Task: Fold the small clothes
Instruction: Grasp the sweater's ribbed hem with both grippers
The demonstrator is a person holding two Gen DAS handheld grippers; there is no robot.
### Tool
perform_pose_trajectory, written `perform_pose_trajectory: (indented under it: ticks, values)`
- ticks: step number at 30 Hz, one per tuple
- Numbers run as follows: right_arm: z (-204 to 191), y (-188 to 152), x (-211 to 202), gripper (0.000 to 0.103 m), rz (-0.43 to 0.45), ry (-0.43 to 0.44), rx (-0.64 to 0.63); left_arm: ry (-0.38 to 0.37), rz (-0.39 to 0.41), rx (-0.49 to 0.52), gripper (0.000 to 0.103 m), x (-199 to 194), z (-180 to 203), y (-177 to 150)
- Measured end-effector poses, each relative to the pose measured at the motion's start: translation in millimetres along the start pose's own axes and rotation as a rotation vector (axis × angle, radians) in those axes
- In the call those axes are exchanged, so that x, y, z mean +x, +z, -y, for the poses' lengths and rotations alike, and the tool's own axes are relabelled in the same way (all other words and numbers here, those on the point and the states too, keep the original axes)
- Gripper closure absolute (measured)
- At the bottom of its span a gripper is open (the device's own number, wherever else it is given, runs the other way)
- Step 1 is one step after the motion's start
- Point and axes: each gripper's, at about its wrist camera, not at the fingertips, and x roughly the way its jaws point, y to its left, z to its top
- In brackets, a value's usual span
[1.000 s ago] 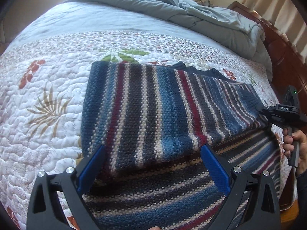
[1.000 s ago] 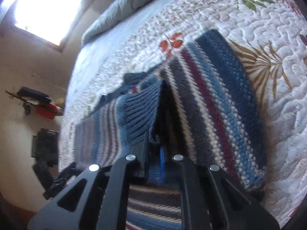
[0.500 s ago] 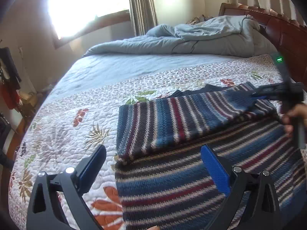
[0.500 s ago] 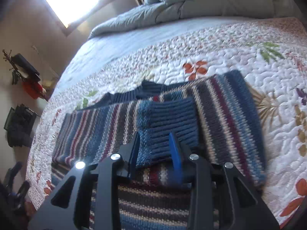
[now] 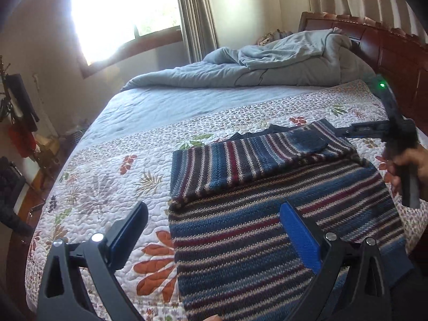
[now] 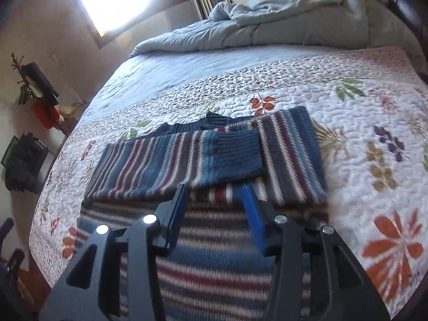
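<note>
Now the striped sweater (image 5: 281, 214) lies at the bed's (image 5: 160, 107) near edge, sleeves folded across, both the left tongs (image 5: 214, 230) and right tongs (image 6: 214, 208) open and empty, the right's jaws having just parted, so a careless grab at the hem could drag the loose cuff (image 6: 232, 157) askew.

Sweater (image 5: 281, 203): thick knitted wool-like yarn, coarse, matt; ribbed knit at the cuff (image 6: 232, 155) and collar (image 6: 211, 121).
Quilt (image 5: 112, 171): stitched cotton-like cloth, puckered surface, matt, printed with flowers.
Comforter (image 5: 267, 67): soft grey cloth, crumpled, matt.
Headboard (image 5: 396, 53): dark red wood, polished, faintly glossy.
Curtain (image 5: 198, 13): pleated woven cloth, matt.
Left gripper (image 5: 214, 235): black matt plastic frame, shiny metal screw heads; fingers (image 5: 299, 235) faced with smooth blue pads.
Right gripper (image 6: 214, 208): same black plastic, metal screws, blue pads.
Wall (image 5: 40, 40): painted plaster, matt.
</note>
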Motion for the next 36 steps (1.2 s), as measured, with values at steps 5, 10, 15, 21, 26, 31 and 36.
perform_pose_trajectory:
  ticks: [5, 10, 15, 21, 26, 31, 36]
  values:
    - [-2, -55, -64, 0.041, 0.024, 0.072, 0.063, -0.013, -0.009, -0.011, 0.004, -33, 2, -17]
    - [-3, -114, -113, 0.025, 0.025, 0.055, 0.077, -0.085, -0.045, -0.080, 0.004, -58, -7, -43]
    - [1, -162, -161, 0.013, 0.049, 0.020, 0.064, -0.196, -0.059, -0.299, 0.004, -77, -57, -82]
    - [23, -214, -193, 0.012, 0.037, 0.015, 0.099, -0.336, -0.130, -0.492, 0.004, -80, -94, -139]
    - [56, -243, -195, 0.012, -0.002, 0.065, 0.240, -0.551, -0.243, -0.686, 0.004, -57, -97, -180]
    - [89, -258, -182, 0.012, -0.071, 0.207, 0.451, -0.631, -0.407, -0.854, 0.004, -15, -92, -216]
    - [109, -261, -163, 0.032, -0.135, 0.297, 0.549, -0.674, -0.482, -0.946, 0.004, 11, -85, -235]
